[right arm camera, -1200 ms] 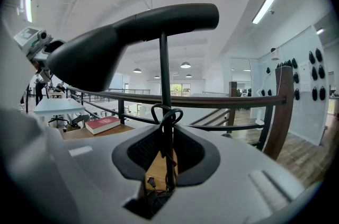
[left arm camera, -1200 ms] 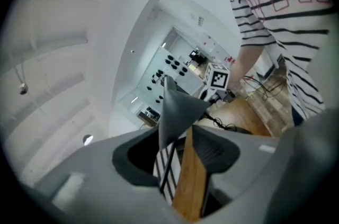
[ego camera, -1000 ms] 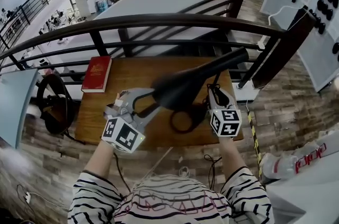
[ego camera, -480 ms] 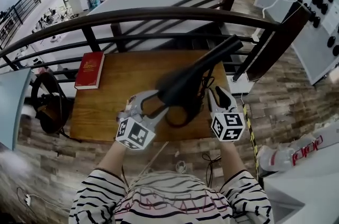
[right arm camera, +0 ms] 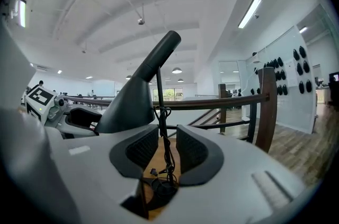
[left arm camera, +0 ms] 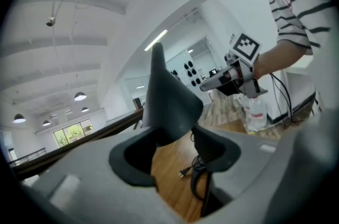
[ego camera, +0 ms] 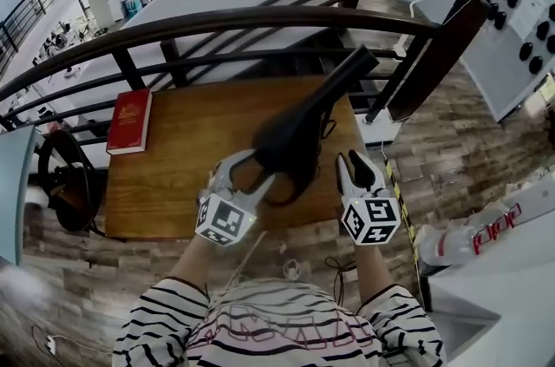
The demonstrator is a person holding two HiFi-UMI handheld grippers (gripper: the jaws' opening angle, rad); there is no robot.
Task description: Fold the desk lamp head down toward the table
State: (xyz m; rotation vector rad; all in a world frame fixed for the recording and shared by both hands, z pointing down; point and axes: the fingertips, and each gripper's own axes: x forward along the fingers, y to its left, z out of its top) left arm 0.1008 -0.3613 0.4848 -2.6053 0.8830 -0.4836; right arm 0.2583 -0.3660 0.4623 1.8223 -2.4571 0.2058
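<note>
A black desk lamp stands on the wooden table (ego camera: 169,170). Its cone head (ego camera: 286,135) tilts down over the ring base (ego camera: 279,193), and its arm (ego camera: 342,79) slants up to the back right. My left gripper (ego camera: 247,173) is at the head's left rim with its jaws apart. The cone (left arm camera: 167,101) shows just past the pads, and neither pad presses on it. My right gripper (ego camera: 354,161) hangs to the right of the base. Its jaws are closing, and only the lamp's cord (right arm camera: 164,127) shows ahead in the gap.
A red book (ego camera: 128,121) lies at the table's far left. A dark railing (ego camera: 217,22) runs behind the table, with a post (ego camera: 425,62) at the right. A black chair (ego camera: 65,179) stands left, bottles (ego camera: 473,239) lie right. A plug (left arm camera: 184,172) rests on the wood.
The left gripper has come down and rolled, and its jaws stand wider. The lamp head sits lower over the base. The right gripper has shifted along the table edge, with its jaws wider.
</note>
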